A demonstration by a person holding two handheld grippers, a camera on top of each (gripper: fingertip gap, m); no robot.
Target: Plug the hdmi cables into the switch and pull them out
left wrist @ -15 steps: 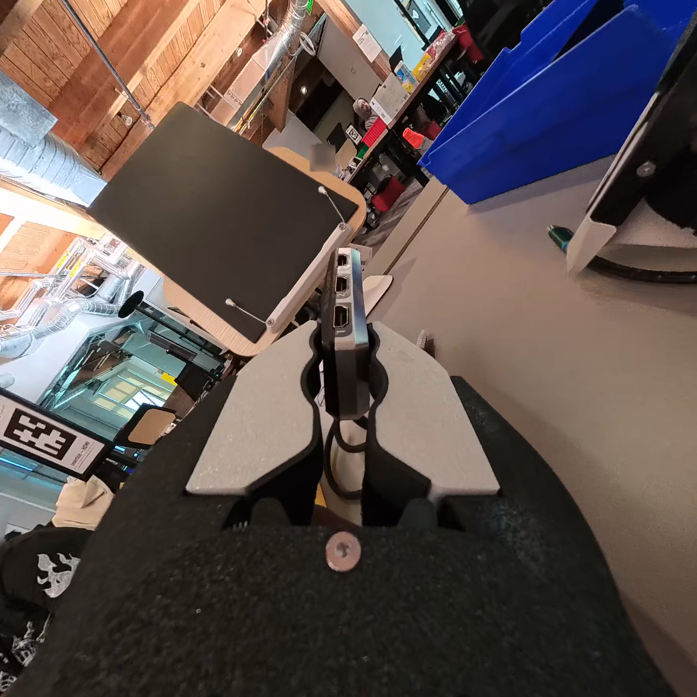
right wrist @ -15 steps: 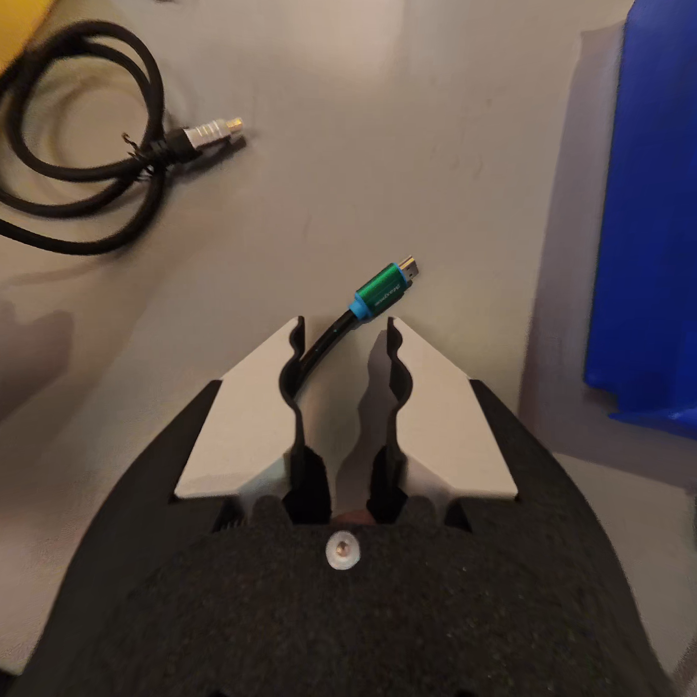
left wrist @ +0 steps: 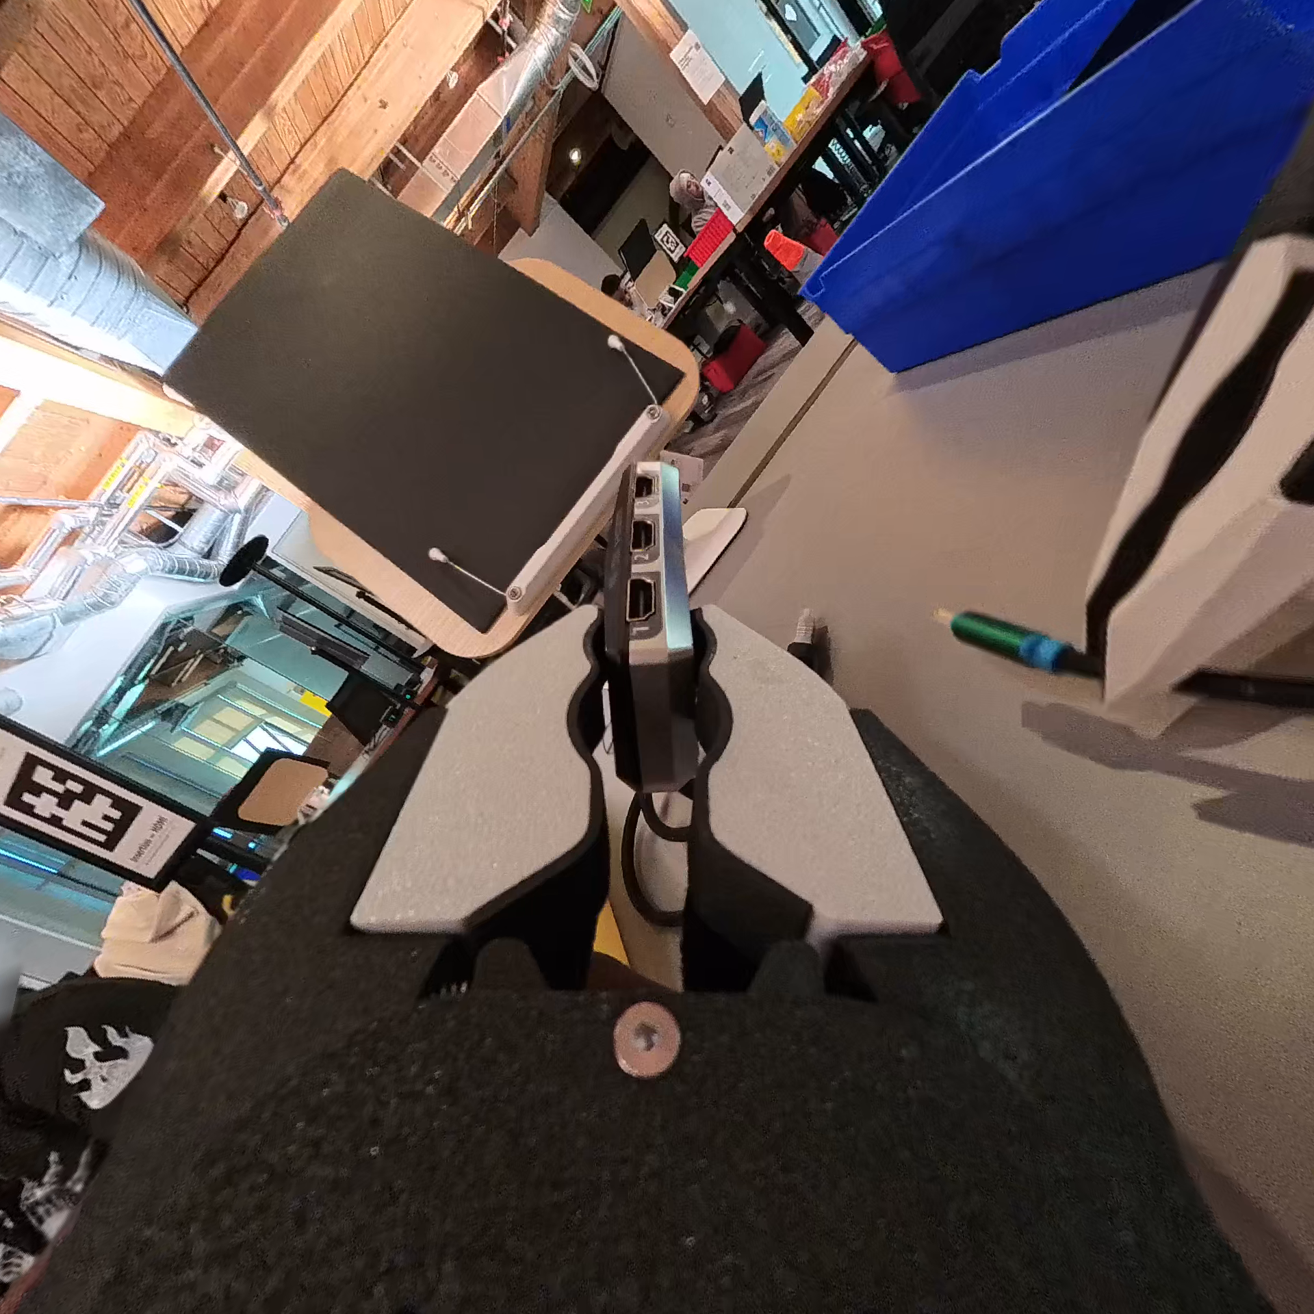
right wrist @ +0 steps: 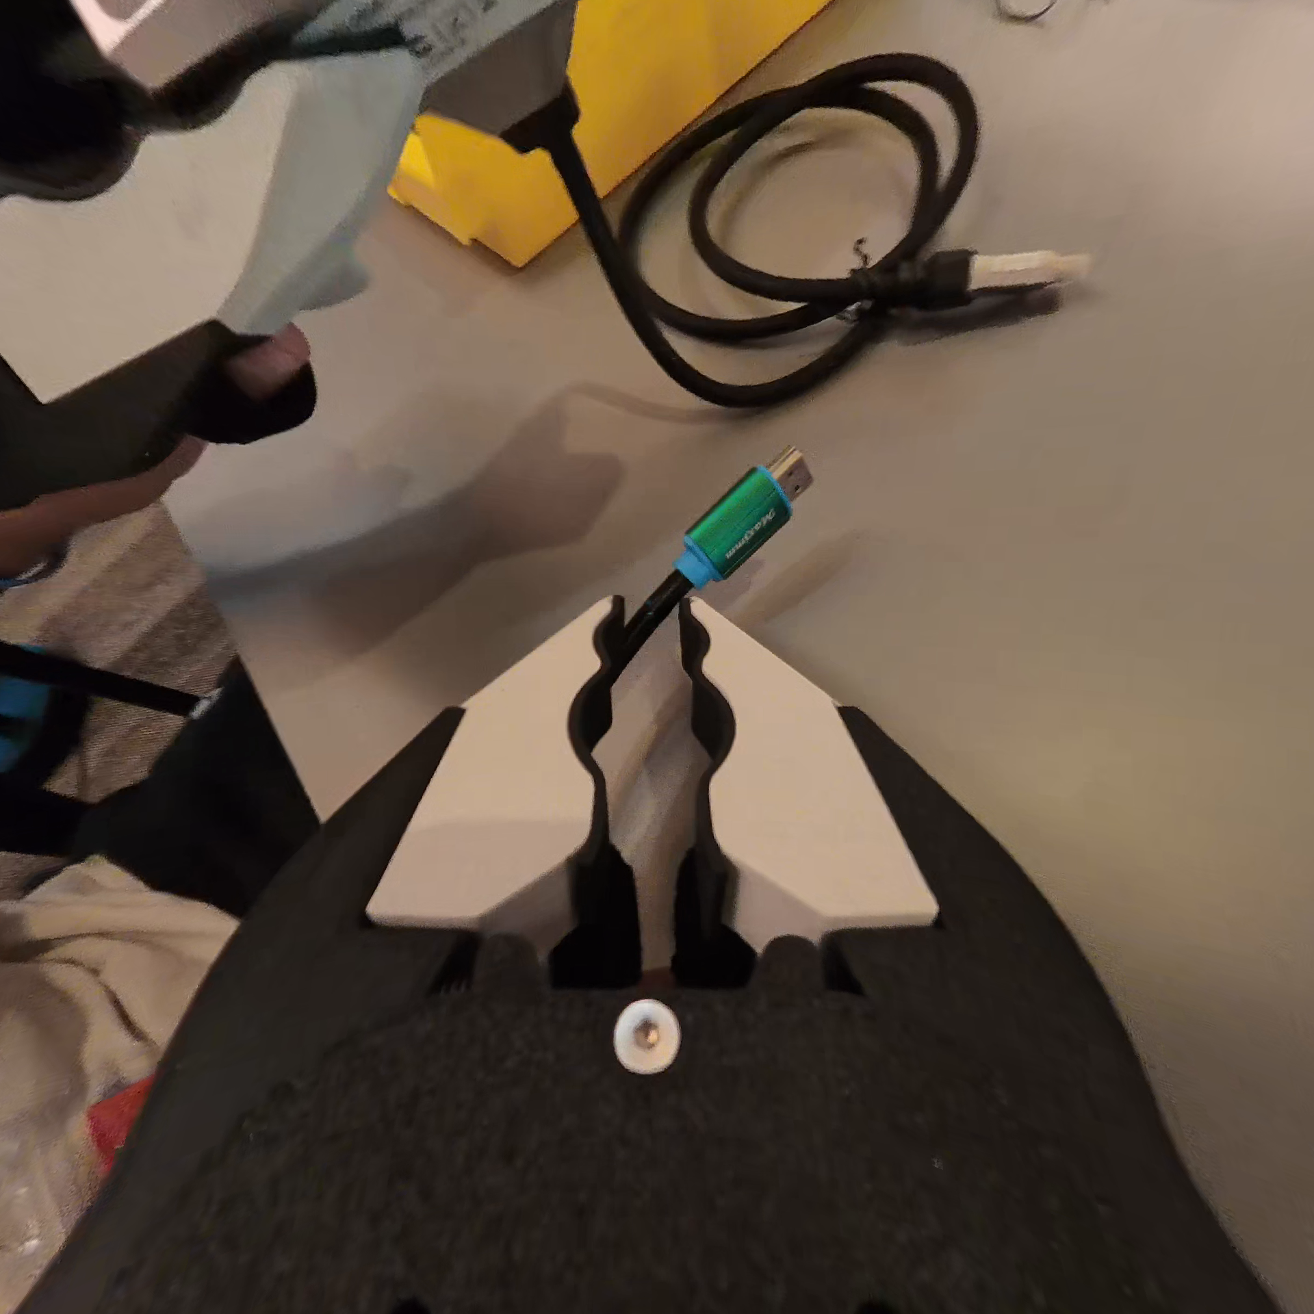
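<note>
My left hand-held gripper (left wrist: pixel 650 682) clamps the switch (left wrist: pixel 650 626), ports up. My right hand-held gripper (right wrist: pixel 650 611) pinches the cable (right wrist: pixel 650 618) behind its green plug (right wrist: pixel 739 530).

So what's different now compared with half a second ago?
The right gripper closed on the green-plug cable and lifted it off the table; its view has swung so the other black cable now lies upper right. In the left view, the plug has come nearer the switch. Unchanged: the left gripper still clamps the switch, ports empty.
</note>
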